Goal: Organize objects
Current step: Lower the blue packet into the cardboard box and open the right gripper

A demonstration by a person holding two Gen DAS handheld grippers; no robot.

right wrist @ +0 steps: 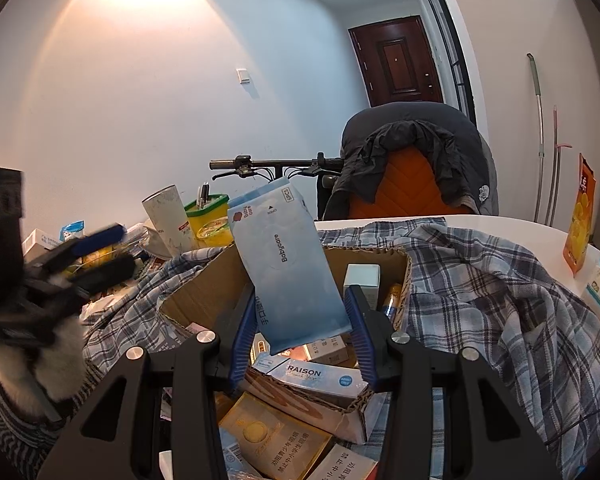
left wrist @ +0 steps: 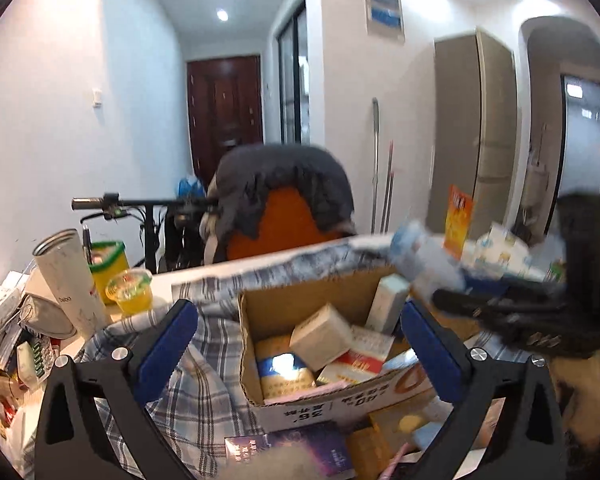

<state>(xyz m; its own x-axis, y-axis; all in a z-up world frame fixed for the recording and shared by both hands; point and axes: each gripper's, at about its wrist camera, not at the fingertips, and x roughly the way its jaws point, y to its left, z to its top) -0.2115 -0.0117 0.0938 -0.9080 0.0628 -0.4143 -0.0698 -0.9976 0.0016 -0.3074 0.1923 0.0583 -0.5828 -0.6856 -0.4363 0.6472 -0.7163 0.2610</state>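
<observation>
Right wrist view shows the right gripper (right wrist: 302, 330) pinching a pale blue Babycare wipes pack (right wrist: 290, 264) by its lower end, held upright above the open cardboard box (right wrist: 204, 292). Its 2 blue pads press the pack's sides. The left gripper (left wrist: 300, 344) stands spread wide with nothing between its jaws, hanging over the same box. The box rests on a plaid cloth (right wrist: 480, 280) spread across the white table (right wrist: 500, 226) and already holds several small cartons — a white one (left wrist: 320, 334) among them — so sorting looks partly done. Plenty is left, I judge: a yellow carton (right wrist: 272, 440) and other packets lie loose in front of the box, and a white tumbler (left wrist: 70, 280), a yellow cup (left wrist: 130, 292) and clutter crowd the table's left side.
</observation>
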